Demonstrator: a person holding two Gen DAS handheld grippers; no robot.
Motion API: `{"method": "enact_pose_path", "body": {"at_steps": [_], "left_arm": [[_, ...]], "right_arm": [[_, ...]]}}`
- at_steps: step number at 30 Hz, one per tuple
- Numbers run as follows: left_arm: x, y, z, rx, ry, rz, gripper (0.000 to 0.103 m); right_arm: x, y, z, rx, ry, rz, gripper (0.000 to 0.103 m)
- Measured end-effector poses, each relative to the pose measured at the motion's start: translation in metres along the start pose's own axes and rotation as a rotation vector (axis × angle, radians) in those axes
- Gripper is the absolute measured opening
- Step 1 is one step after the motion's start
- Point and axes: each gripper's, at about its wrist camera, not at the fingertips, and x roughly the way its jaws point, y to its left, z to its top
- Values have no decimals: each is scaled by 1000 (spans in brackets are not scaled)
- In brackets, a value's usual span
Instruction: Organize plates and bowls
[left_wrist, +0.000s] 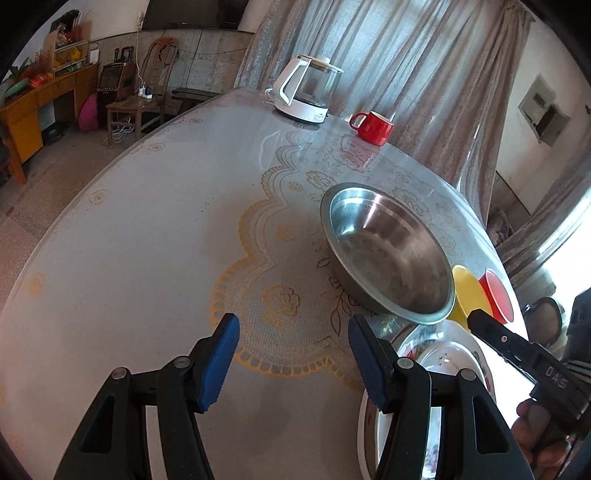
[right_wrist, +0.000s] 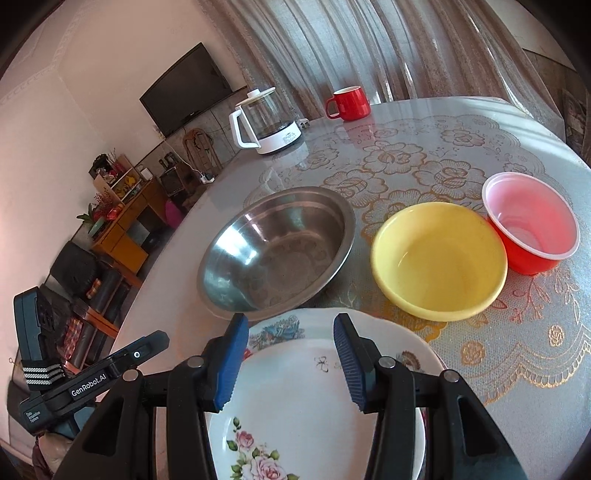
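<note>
On the bench (right_wrist: 480, 129), a steel bowl (right_wrist: 275, 253), yellow bowl (right_wrist: 439, 260) and red bowl (right_wrist: 532, 223) sit in a row behind stacked floral plates (right_wrist: 295, 398). Right tongs (right_wrist: 291, 363) hover wide above the plates, holding nothing; left tongs (left_wrist: 291, 363) gape wide over bare cloth beside them.

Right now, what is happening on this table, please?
A person holds a gripper in each hand over a table with dishes. The right gripper is open above two stacked floral plates, gripping nothing. The left gripper is open over bare tablecloth. Beyond the plates stand a steel bowl, a yellow bowl and a red bowl, not nested.
</note>
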Motion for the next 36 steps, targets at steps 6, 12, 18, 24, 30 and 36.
{"method": "enact_pose_path", "body": {"at_steps": [6,12,18,24,30,36], "left_arm": [[16,-2,27,-43,-46,-64,61],[49,-10,44,-18,-34,-52,46],[52,-19,37,52,-31,-51,18],[26,7,25,-11,-60,-40,19],[-14,37,0,-77,-87,10,21],[-54,61,-34,-129,-101,36,24]], "right_arm": [[34,-10,21,37,53,-14,48],[61,-15,34,54,96,-76,43],[73,-4,36,-10,107,-110,27],[75,16,34,-63,117,-81,27],[72,58,20,-167,133,-45,27],[67,92,-4,-245,164,1,27]]}}
